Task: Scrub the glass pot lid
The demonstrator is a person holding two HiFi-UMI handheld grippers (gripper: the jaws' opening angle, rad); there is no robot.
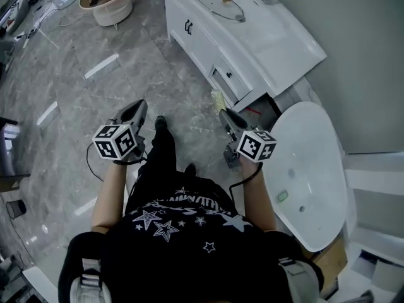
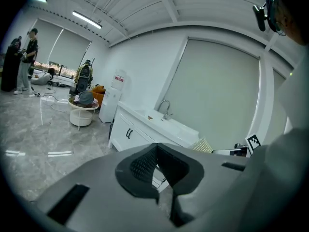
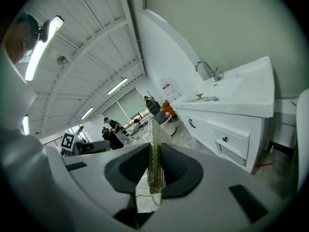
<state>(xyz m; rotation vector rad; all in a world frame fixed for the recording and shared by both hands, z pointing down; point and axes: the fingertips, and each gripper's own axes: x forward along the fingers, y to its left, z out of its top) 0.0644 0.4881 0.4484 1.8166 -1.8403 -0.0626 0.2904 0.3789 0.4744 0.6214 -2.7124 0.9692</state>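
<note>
Right claw is pinching a scrub pad; left claw is pressing together, empty. Glass pot lid is lying on the counter, well apart, seemingly unscrubbed.

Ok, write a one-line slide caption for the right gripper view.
Right gripper shut on a yellow-green scrubbing pad, facing a white sink cabinet with a faucet.

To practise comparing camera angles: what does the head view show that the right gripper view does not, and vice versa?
Only the head view: the wearer's star-printed shirt and shoes. Only the right gripper view: ceiling lights and people across the room. Both: the white sink cabinet, and the right gripper shut on a yellow-green scrub pad.
</note>
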